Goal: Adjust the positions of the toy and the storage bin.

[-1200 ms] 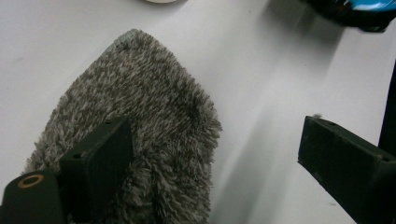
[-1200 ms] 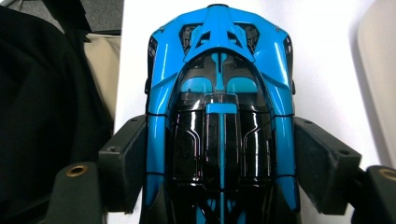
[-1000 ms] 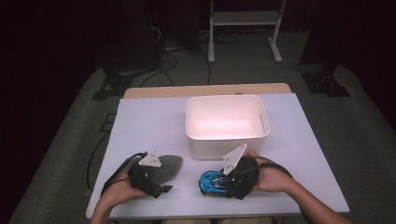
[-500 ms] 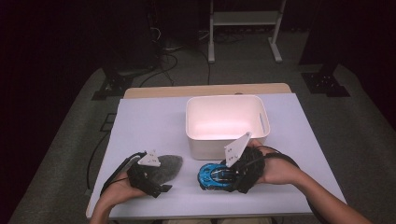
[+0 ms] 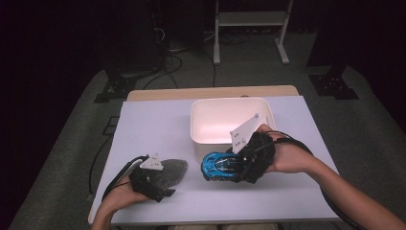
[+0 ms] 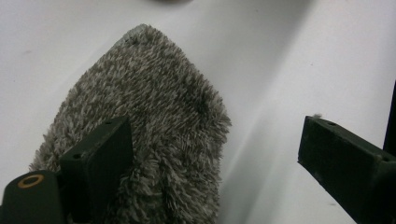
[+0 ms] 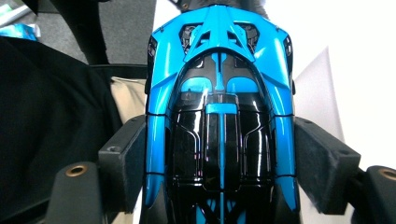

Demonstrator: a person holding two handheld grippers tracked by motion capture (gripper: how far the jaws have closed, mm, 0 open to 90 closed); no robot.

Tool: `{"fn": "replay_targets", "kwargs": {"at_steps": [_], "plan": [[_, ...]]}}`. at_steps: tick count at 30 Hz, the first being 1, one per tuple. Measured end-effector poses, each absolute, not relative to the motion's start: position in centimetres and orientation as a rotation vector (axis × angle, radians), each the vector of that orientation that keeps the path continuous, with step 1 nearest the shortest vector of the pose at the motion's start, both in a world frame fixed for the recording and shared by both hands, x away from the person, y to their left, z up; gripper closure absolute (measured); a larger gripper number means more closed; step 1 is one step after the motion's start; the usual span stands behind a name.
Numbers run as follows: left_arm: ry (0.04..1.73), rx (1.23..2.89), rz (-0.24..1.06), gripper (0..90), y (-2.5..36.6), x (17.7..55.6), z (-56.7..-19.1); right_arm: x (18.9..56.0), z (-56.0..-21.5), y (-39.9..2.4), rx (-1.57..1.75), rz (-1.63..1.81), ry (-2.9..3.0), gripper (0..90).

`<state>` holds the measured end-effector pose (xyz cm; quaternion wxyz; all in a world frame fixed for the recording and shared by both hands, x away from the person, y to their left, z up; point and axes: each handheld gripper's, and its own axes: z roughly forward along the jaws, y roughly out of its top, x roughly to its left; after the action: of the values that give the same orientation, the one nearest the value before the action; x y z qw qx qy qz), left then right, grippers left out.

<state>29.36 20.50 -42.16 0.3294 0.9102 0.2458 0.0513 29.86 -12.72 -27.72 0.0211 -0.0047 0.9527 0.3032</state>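
Right gripper point(image 5: 238, 165): its 2 jaws clamp the flanks of the blue toy car point(image 5: 219, 166), pads pressed on both sides in the right gripper view, so the grip looks firm.
Change: a second ago the car sat lower, near the table's front edge; now it is lifted and carried closer to the white bin point(image 5: 201, 141), its nose pointing to the person's left.
Car's place: in the air above the white table point(image 5: 158, 124), just in front of the bin's near wall, not yet over the opening.
Left gripper point(image 6: 219, 154): jaws spread wide, 1 jaw over the grey fuzzy cloth point(image 6: 154, 135), the other over bare table; nothing is squeezed. It has kept to the same spot.
Cloth contact: whether the jaw rests on the pile or hovers just above it is hard to tell.
Meaning: the pick-up appears done; likely the car goes into the bin next, needing more height to clear the rim.
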Motion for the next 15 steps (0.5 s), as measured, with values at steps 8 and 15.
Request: {"fn": "replay_targets", "kwargs": {"at_steps": [8, 15], "plan": [[0.646, 2.375, 0.128, 9.7, 20.7, 29.6, -42.4, 31.4, -25.8, -12.5, -0.020, 0.959, 2.942, 25.3], [0.648, 2.373, 0.127, 9.6, 20.7, 29.8, -42.5, 32.9, -24.3, -12.5, -0.001, 0.944, 2.936, 25.3]]}}
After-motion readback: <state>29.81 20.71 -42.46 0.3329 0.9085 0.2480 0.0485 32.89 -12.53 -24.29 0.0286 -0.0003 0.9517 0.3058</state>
